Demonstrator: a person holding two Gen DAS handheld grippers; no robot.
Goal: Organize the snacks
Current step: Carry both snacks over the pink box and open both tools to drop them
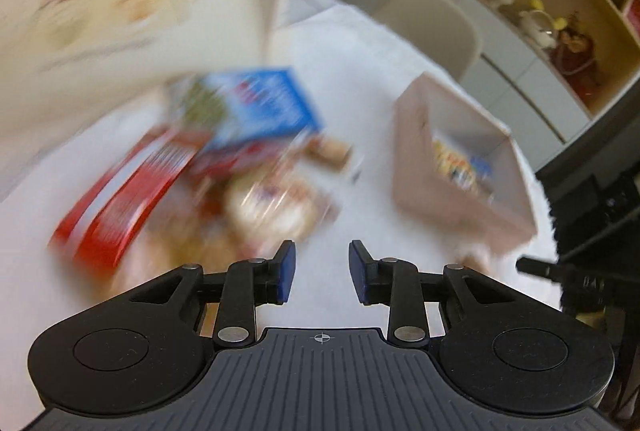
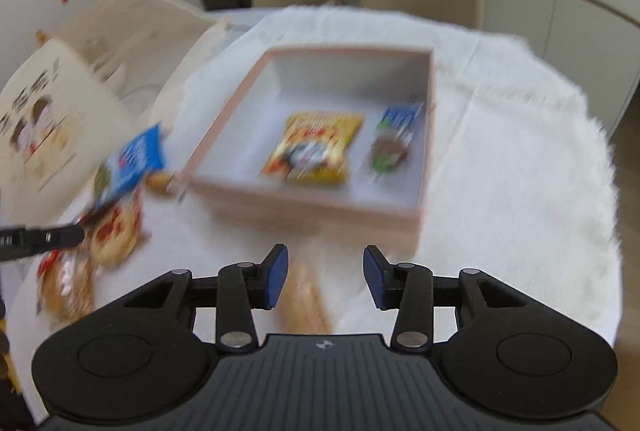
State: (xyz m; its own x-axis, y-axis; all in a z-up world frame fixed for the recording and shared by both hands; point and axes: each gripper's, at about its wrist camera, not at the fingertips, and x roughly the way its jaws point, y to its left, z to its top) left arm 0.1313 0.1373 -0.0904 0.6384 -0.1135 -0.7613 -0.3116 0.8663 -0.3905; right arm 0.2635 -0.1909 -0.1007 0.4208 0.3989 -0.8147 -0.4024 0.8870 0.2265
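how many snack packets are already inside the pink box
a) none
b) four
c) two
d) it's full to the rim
c) in the right wrist view the pink box holds just a yellow packet and, to its right, a blue and brown packet, with bare floor around them; the other snacks lie in a pile on the table outside it.

1. We see a pink open box [image 2: 304,199] holding a yellow snack packet [image 2: 314,147], lying flat, beside a blue-topped packet [image 2: 394,135].
2. Left of the box, we see a blurred heap: a blue packet [image 1: 260,107] atop, a red packet [image 1: 124,199], and a round pale biscuit pack [image 1: 276,207].
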